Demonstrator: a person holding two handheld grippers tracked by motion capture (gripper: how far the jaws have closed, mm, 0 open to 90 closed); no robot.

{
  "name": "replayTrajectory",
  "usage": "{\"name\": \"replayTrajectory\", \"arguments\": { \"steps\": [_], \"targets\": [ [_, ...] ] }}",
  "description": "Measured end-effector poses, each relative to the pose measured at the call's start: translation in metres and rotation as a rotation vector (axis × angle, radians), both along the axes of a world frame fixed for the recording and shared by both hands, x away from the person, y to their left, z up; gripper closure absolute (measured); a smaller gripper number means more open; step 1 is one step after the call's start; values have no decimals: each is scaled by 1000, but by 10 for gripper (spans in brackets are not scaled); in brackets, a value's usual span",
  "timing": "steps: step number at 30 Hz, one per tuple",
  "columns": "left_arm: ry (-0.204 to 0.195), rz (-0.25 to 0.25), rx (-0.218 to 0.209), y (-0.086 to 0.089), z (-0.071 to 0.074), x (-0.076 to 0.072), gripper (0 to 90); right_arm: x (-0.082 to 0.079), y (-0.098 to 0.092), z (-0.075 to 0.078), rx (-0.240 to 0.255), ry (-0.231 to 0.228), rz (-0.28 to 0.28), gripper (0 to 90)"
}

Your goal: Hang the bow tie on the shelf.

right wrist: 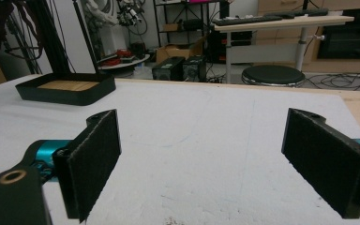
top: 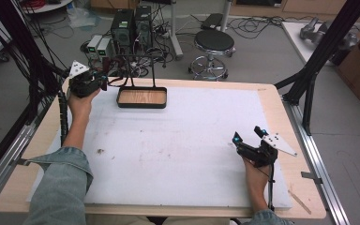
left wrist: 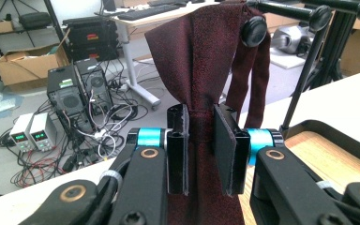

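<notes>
Left gripper (left wrist: 200, 147) clamped on dark red tie (left wrist: 201, 61) hanging from black rack peg (left wrist: 254, 30) above wooden-bottomed tray (top: 142, 97) at table's far left, right gripper (right wrist: 201, 159) jaws wide apart, nothing between, low over white mat (top: 178, 145).

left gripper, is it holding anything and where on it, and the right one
The left gripper is shut on the dark red cloth hanging from the rack, pinching its narrow gathered part. The right gripper is open, holding nothing.
</notes>
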State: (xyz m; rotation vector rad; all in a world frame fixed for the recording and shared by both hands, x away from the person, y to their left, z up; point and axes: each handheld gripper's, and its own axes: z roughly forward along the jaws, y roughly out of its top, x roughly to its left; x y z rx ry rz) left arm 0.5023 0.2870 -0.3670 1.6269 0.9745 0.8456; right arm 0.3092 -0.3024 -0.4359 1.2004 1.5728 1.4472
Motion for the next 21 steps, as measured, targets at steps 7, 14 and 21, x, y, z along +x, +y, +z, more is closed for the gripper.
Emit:
{"name": "replayTrajectory", "arguments": {
  "steps": [7,14,21],
  "targets": [
    [0,0,11,-1,-1,0,742,0,0,0,1,1,1,112],
    [-2,-8,16,-2,-1,0,712,0,0,0,2,2,1,112],
    [-7,-10,19,-2,1,0,696,0,0,0,-1,-1,1,112]
  ]
}}
